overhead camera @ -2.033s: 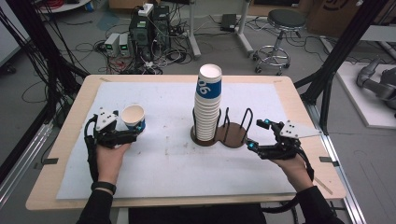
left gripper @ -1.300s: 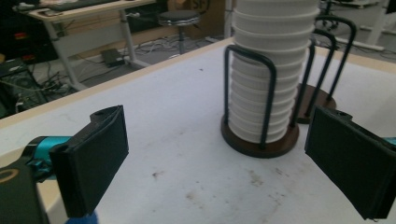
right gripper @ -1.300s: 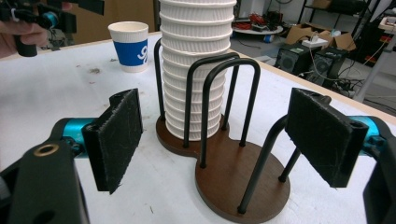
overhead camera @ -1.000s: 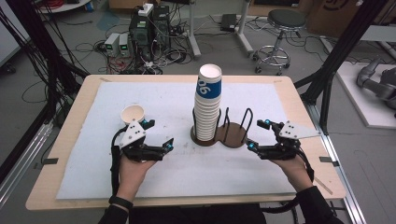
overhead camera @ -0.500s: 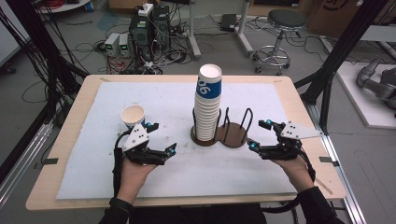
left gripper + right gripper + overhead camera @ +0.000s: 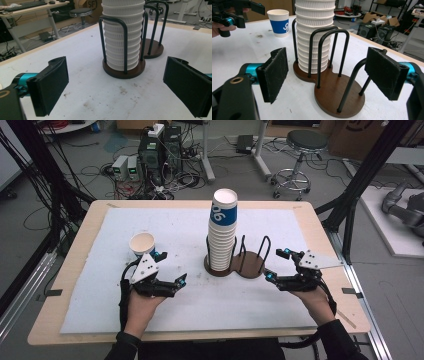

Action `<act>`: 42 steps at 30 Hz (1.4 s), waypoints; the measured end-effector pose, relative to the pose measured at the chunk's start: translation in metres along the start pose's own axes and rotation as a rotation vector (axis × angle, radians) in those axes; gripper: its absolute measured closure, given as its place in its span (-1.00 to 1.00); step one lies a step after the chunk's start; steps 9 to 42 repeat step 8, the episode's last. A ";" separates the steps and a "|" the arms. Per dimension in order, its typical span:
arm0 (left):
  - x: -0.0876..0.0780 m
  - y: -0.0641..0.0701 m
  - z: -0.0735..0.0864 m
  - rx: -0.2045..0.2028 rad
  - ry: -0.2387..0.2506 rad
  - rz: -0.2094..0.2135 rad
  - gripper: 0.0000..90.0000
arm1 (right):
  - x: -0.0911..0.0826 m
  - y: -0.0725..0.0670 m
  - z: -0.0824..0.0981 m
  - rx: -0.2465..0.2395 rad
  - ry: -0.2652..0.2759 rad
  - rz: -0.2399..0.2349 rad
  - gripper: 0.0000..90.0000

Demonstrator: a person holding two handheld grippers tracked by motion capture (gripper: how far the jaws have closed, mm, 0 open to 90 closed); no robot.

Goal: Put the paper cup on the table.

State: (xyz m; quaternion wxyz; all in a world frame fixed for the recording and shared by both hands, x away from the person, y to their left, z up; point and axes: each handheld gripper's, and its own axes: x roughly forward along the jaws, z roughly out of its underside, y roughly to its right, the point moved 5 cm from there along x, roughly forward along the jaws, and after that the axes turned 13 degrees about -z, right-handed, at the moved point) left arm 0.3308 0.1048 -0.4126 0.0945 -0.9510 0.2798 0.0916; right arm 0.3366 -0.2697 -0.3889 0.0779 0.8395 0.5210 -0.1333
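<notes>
A lone cup (image 6: 142,243) stands upright on the bench (image 6: 320,232), just behind the left gripper (image 6: 172,280), whose jaws are wide and empty. Its blue band carries white print, perhaps "9"; it is too small to be sure. The stack (image 6: 223,231) in the holder (image 6: 248,264) shows what looks like "96". The right gripper (image 6: 275,264), jaws wide and empty, faces the holder.
</notes>
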 end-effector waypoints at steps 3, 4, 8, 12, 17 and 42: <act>0.001 0.000 0.001 0.001 -0.005 0.003 -0.86 | 0.000 0.001 0.001 0.001 0.000 -0.001 -0.57; 0.002 0.000 0.001 0.007 -0.006 -0.001 -0.86 | 0.000 0.000 0.001 0.008 -0.001 -0.005 -0.57; 0.003 0.000 0.002 0.017 -0.018 -0.008 -0.86 | 0.000 0.001 0.002 0.000 0.014 -0.005 -0.57; 0.003 0.000 0.002 0.017 -0.018 -0.008 -0.86 | 0.000 0.001 0.002 0.000 0.014 -0.005 -0.57; 0.003 0.000 0.002 0.017 -0.018 -0.008 -0.86 | 0.000 0.001 0.002 0.000 0.014 -0.005 -0.57; 0.003 0.000 0.002 0.017 -0.018 -0.008 -0.86 | 0.000 0.001 0.002 0.000 0.014 -0.005 -0.57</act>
